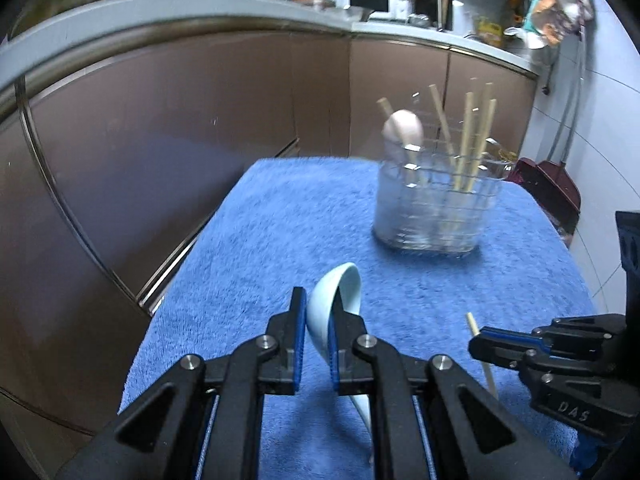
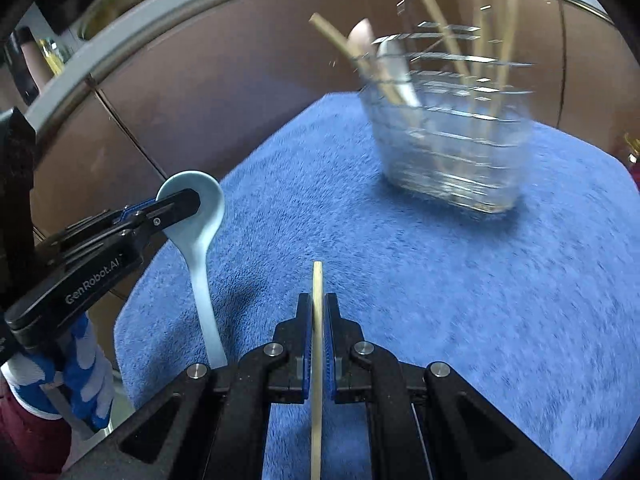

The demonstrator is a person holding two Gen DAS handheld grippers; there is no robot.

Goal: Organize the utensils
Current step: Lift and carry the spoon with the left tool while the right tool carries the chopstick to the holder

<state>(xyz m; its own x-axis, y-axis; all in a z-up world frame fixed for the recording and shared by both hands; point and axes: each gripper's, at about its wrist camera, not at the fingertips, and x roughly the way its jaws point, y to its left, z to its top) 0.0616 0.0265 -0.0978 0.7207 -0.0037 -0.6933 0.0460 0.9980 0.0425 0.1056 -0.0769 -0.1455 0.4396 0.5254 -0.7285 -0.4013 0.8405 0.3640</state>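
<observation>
A blue fleecy towel [image 1: 280, 216] covers the work surface and fills the middle of both views. On it, at upper right of each frame, stands the clear wire-mesh utensil holder [image 1: 434, 208], already stocked with wooden chopsticks [image 1: 472, 140] and a pale pink ceramic spoon [image 1: 402, 128].

The holder lies ahead and to the right of both grippers, well apart from each. Which is nearer cannot be told.

The left gripper [image 1: 318, 336] is pressed onto the bowl of a light blue ceramic soup spoon [image 2: 200, 248]; its handle trails down and back, clear of the towel.

The right gripper [image 2: 318, 334] pinches a single wooden chopstick [image 2: 317, 360], long axis pointing straight ahead along the fingers.

Judgement: both items await insertion into the holder.
</observation>
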